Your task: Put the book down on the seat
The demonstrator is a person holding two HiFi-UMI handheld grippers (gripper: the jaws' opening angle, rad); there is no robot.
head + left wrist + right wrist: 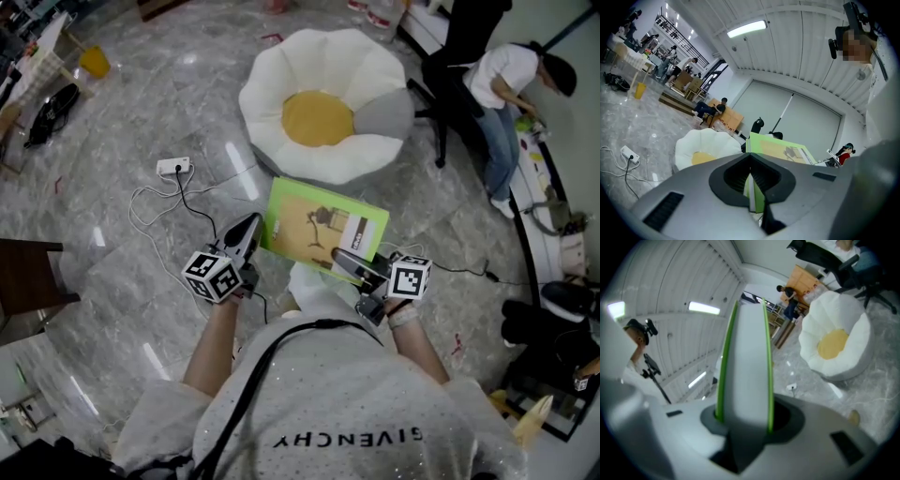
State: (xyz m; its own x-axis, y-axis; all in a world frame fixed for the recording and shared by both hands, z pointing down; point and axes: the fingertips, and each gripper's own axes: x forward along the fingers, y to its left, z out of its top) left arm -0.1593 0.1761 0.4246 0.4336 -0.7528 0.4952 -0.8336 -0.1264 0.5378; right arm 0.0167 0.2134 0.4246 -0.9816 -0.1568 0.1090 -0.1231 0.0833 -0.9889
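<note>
Item: book (314,220), green cover, held face up above the marble floor (141,112), just near of the seat and not on it.
Left gripper (251,228): fingers (693,192) narrow, closed on the book's left edge, which shows as a green and white strip in the gap.
Right gripper (342,258): fingers (811,437) clamped on the book's near right part, with the pale page block and both green covers between them.
Seat (281,84): white flower-shaped cushion with a yellow centre, on the floor, far of the book.
Also: white power strip (173,167) with cable, far left; person (497,80) by an office chair (441,75), far right.
</note>
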